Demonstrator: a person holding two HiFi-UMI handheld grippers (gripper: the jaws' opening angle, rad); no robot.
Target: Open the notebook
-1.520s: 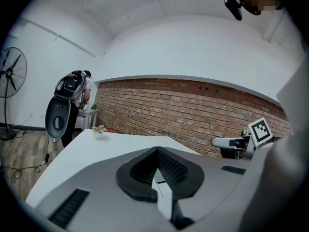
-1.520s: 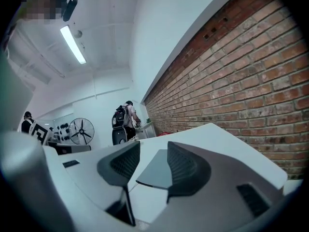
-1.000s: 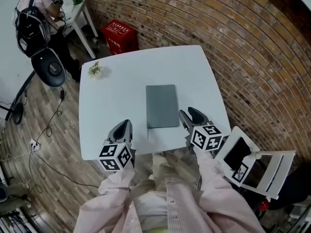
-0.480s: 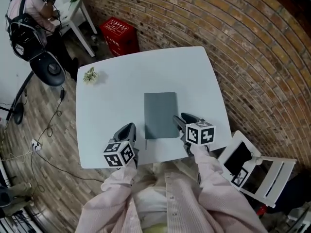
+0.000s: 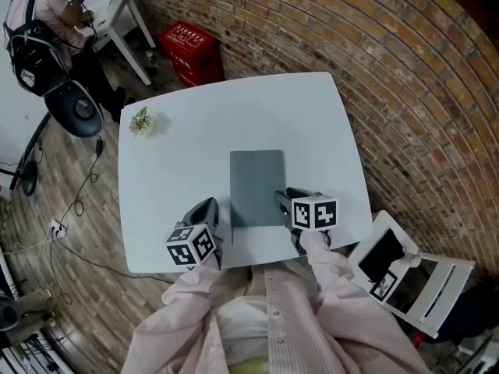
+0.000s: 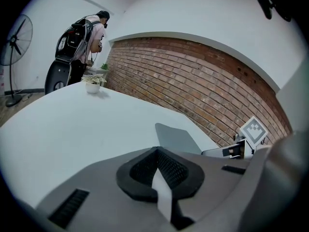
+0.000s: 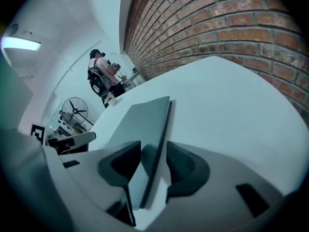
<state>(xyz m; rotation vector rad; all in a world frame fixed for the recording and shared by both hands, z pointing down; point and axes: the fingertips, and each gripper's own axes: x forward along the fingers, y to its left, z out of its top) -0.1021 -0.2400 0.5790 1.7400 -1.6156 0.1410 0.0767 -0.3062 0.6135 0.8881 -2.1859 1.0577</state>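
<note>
A closed grey notebook lies flat on the white table, near its front edge. My right gripper is at the notebook's right edge, close to the near corner. In the right gripper view its jaws stand apart, one on each side of the notebook edge, so the right gripper is open around it. My left gripper hovers over bare table left of the notebook, shut with nothing in it. The left gripper view has the left gripper low and the notebook ahead to the right.
A small potted plant stands at the table's far left. A white folding chair is at the right front, a red crate by the brick wall behind. A person and an office chair are far left.
My right gripper has moved left from beside the notebook until its jaws straddle the notebook's right edge. The left gripper has hardly moved.
</note>
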